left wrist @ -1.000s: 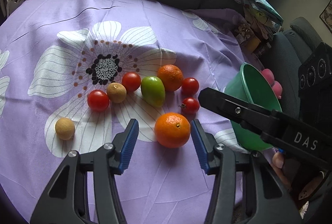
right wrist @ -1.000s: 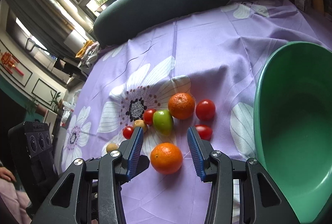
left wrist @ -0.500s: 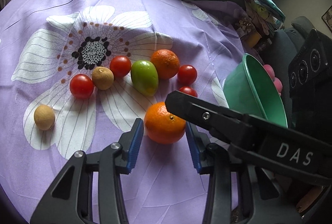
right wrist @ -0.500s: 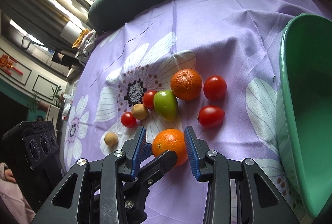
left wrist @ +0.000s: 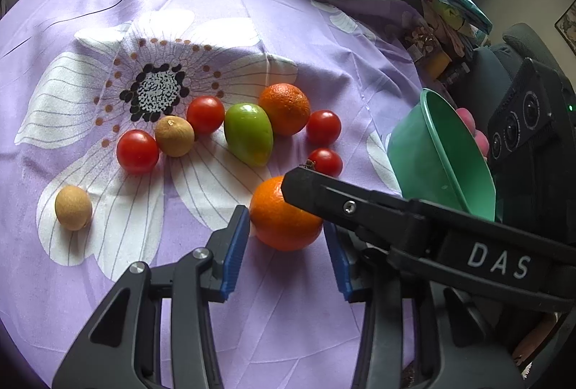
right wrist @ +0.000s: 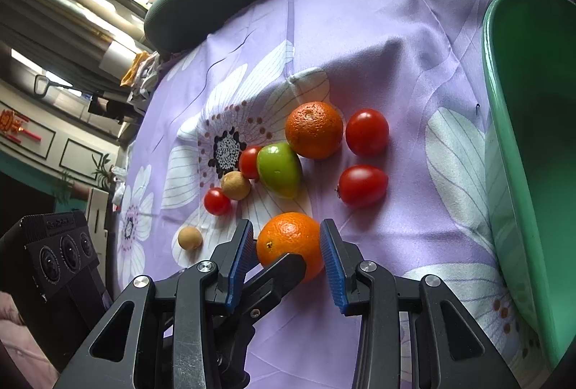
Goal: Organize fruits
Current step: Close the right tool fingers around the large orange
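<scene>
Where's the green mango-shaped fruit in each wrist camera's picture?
Left wrist: green fruit sits centre, just left of the far orange.
Right wrist: green fruit sits centre, below-left of that far orange.
Shared landmark: the far orange touching it.

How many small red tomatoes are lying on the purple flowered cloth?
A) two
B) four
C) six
B: four tomatoes show on the cloth, two left of the green fruit at and, and two right of it at and.
</scene>
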Demonstrator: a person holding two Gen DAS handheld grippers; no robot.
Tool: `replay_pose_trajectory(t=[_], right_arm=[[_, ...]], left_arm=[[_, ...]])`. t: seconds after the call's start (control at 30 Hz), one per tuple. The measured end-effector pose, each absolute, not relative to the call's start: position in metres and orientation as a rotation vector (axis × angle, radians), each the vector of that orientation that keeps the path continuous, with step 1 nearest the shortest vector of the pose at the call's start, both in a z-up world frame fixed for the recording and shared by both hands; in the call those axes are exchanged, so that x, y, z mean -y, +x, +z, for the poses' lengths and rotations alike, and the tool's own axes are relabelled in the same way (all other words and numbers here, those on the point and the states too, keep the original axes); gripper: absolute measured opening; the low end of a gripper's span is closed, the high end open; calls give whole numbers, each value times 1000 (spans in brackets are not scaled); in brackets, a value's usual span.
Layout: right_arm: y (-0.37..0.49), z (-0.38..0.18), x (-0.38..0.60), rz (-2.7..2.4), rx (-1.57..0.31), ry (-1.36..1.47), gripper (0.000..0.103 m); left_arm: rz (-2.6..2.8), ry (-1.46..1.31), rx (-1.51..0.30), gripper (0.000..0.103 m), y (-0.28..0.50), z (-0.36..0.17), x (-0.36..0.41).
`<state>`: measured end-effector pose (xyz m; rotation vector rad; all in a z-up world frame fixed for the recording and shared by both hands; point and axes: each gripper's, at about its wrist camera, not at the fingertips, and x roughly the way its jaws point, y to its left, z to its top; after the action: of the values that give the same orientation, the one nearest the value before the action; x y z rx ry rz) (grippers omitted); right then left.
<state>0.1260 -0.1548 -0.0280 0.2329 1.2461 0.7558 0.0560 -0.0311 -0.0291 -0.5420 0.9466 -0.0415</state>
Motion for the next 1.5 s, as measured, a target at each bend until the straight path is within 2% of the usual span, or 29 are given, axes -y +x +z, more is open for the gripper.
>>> replay_pose_trajectory(t=[0.33, 0.4, 0.47, 0.67, 0.83, 0.93, 1.0, 1.2, 1.37, 1.5], right_arm=[[127, -36, 154, 762, -1297, 254, 40], [127, -35, 155, 762, -1296, 261, 40], [127, -35, 155, 752, -1292, 260, 40], [132, -41, 158, 763, -1328, 314, 40], [131, -39, 158, 763, -1324, 313, 40], [132, -41, 159, 761, -1337, 330, 40], [132, -41, 159, 765, -1337, 327, 40], [132, -43, 156, 777, -1342, 331, 40], [129, -39, 159, 788, -1337, 334, 40], [123, -26, 158, 810, -1283, 320, 40]], left_arm=[[-58, -597, -956, 56, 51, -38, 27], [-104, -595, -951, 70, 51, -38, 28], [-139, -619, -949, 78, 50, -39, 28], [-237, -706, -919, 95, 45, -40, 22], [-212, -754, -911, 95, 35, -37, 20], [-173, -708, -946, 87, 37, -37, 25], [-126, -648, -985, 66, 40, -36, 27], [-47, -565, -1007, 41, 43, -40, 29], [-11, -470, -991, 39, 43, -33, 33], [-10, -357, -886, 24, 39, -6, 44]])
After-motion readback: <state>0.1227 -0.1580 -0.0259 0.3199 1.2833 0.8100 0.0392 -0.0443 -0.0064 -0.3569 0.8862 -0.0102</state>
